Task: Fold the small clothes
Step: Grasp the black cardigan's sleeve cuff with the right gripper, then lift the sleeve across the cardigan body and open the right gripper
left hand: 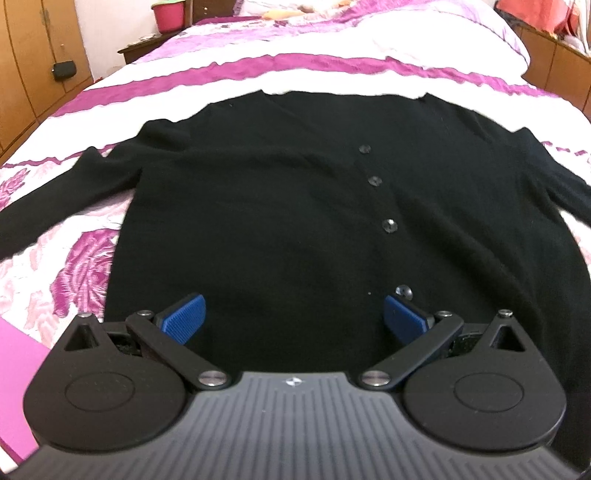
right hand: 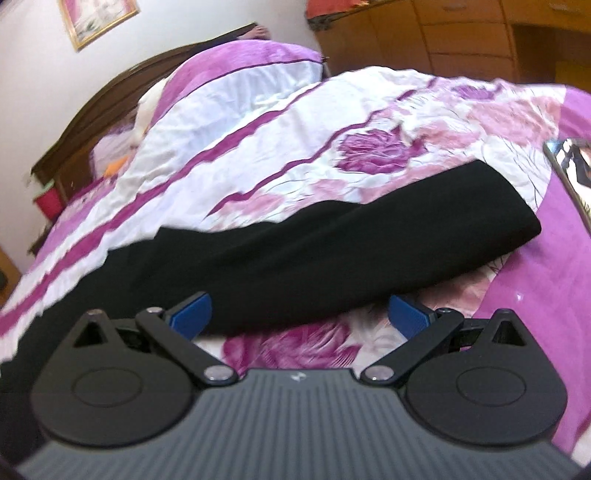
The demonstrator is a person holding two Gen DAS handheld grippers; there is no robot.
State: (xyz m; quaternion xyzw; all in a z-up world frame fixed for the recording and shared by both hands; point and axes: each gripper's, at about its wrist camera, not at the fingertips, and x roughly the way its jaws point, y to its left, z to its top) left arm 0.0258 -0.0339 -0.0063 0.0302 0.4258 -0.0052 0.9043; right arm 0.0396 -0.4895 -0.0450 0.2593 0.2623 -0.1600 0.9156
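A black buttoned cardigan (left hand: 280, 206) lies flat on the bed, front up, sleeves spread to both sides. My left gripper (left hand: 293, 317) is open and empty, hovering over the cardigan's lower hem near the bottom button (left hand: 403, 291). In the right wrist view one black sleeve (right hand: 332, 258) stretches across the bedspread, its cuff to the right. My right gripper (right hand: 299, 314) is open and empty, just in front of the sleeve's near edge, the left fingertip (right hand: 194, 312) over the fabric.
The bed carries a white and purple floral bedspread (left hand: 74, 273) (right hand: 280, 147). A phone (right hand: 570, 166) lies at the right bed edge. Pillows (right hand: 240, 74) and a wooden headboard (right hand: 96, 122) stand behind. Wooden wardrobes (left hand: 26, 66) flank the bed. A red bucket (left hand: 169, 16) stands far back.
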